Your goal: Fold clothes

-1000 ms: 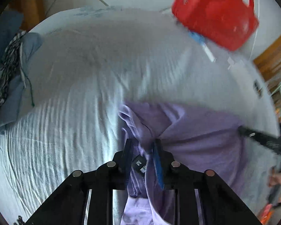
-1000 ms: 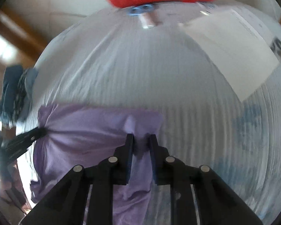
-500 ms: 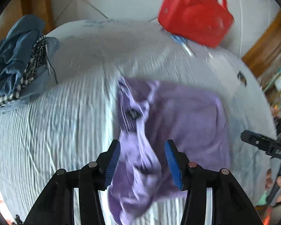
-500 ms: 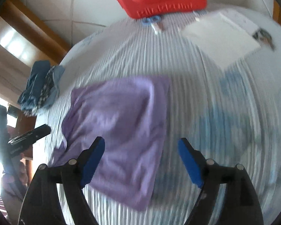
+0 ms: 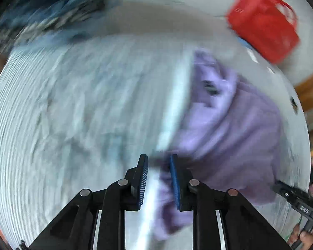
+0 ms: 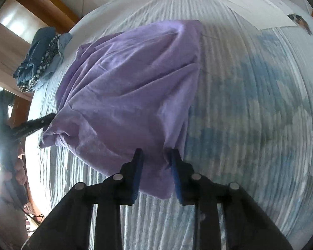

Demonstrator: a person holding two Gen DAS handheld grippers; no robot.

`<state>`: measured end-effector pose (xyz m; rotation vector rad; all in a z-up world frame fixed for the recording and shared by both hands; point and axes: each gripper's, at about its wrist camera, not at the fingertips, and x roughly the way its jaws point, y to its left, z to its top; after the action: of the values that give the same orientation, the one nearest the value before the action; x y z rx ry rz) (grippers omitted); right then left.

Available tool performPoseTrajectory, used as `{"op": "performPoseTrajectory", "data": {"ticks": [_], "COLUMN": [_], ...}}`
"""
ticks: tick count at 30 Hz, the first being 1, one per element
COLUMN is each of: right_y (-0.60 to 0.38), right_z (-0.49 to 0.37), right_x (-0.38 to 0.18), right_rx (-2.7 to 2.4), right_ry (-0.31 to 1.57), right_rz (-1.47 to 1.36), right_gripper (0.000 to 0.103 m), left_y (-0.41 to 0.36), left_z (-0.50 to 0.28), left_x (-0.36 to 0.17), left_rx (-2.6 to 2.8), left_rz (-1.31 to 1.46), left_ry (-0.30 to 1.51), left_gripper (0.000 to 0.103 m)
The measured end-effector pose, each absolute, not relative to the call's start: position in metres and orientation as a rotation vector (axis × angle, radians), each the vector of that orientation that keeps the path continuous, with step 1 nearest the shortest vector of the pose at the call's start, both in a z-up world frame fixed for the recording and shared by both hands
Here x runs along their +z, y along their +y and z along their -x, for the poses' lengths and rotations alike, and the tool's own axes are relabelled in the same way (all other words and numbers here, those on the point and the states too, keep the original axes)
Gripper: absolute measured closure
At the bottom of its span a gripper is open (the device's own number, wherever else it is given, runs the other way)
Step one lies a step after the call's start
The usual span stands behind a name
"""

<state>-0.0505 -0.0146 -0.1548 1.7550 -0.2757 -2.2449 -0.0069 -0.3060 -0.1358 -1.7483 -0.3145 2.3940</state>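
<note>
A purple garment [image 5: 229, 125] [image 6: 125, 83] lies rumpled on the pale striped bed sheet [image 6: 250, 104]. In the left wrist view, which is blurred by motion, my left gripper [image 5: 158, 162] has a near edge of the garment between its blue pads, and its jaws are closing on it. My right gripper [image 6: 156, 156] is closing on the other near corner, with the cloth bunched between its pads and folds running out from them. The left gripper [image 6: 50, 117] also shows at the garment's left corner in the right wrist view.
A red plastic basket [image 5: 263, 23] stands at the bed's far edge. A pile of blue and checked clothes [image 6: 39, 58] lies at the far left. A white sheet of paper [image 6: 256, 10] lies far right. A hand [image 6: 16, 170] holds the left gripper's handle.
Both grippers let go of the garment's far edge, opened wide and drew back across it. Both now stand narrow at its near edge with cloth between their pads.
</note>
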Motion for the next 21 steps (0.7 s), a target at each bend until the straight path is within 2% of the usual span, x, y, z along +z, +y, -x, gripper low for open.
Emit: {"op": "performPoseTrajectory", "data": {"ticks": [4,8,9,10,12,18,21], "right_y": [-0.011,-0.003,-0.002,-0.003,-0.003,-0.017,-0.024], "right_z": [0.049,0.042,0.042,0.044,0.047,0.052,0.056], "right_x": [-0.154,-0.141,-0.137,-0.134,-0.131,-0.133,-0.143], "right_rx": [-2.229,-2.275,-2.281,-2.288,-2.305,-2.285,-2.238], "right_ry": [-0.299,-0.323,-0.34,-0.348,-0.352,-0.368,-0.381], "right_rz": [-1.775,-1.701,-1.679,-1.671,-1.665,-1.607,-1.619], "right_gripper": [0.075,0.075,0.071,0.067,0.051,0.049,0.049], "left_y": [-0.322,-0.3,-0.292,-0.282,-0.261,-0.213,-0.194], "left_z": [0.001,-0.005,-0.004,0.0,0.011,0.053,0.074], "left_x": [-0.125,-0.102,-0.098,-0.096,-0.094,-0.096,-0.103], "left_rx": [2.411,2.413,2.418,2.419,2.412,2.404,2.382], "left_rz": [1.726,1.61,1.59,1.573,1.546,1.49,1.488], "left_ry": [-0.355,-0.265,-0.218,-0.168,-0.091,0.075,0.087], "left_gripper": [0.078,0.06,0.058,0.057,0.057,0.057,0.057]}}
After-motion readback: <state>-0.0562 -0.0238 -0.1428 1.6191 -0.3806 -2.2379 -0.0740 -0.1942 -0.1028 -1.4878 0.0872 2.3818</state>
